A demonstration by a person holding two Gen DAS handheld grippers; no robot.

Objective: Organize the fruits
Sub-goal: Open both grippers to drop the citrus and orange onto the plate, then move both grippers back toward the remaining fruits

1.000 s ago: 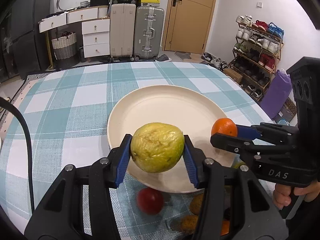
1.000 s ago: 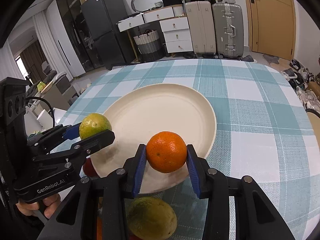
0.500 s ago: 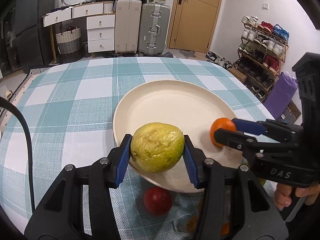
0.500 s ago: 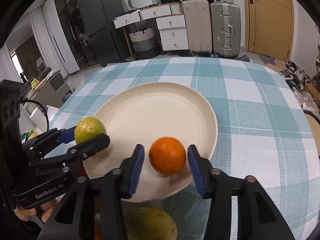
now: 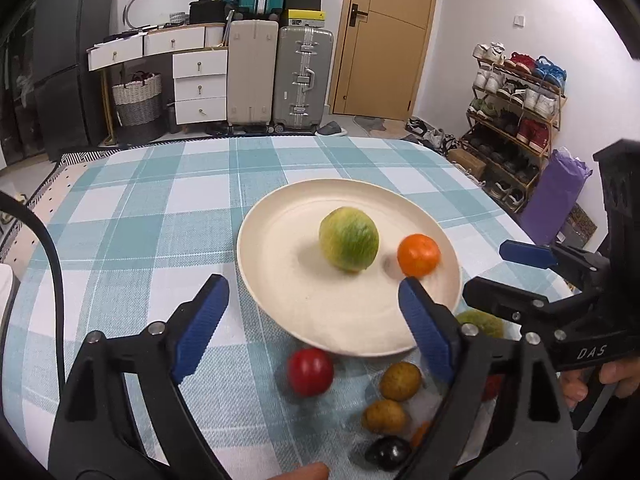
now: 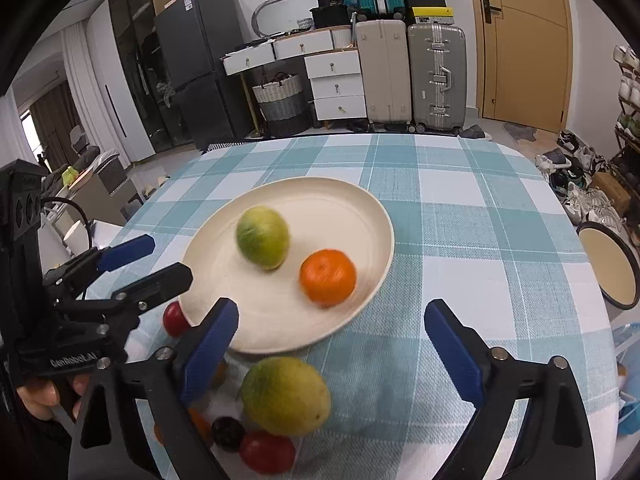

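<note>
A cream plate lies on the checked tablecloth. On it rest a yellow-green fruit and an orange, both blurred. My left gripper hovers at the plate's near edge, its jaws opening, with nothing between them. To its right my right gripper also has its jaws opening wide and empty, just short of the orange.
Loose fruit lies on the cloth in front of the plate: a big yellow-green one, a red one, two small brown ones and a dark one. A round stool stands off the table's right edge.
Both grippers have opened and let go: the yellow-green fruit and the orange now lie on the plate. Both grippers have drawn back a little and risen.
</note>
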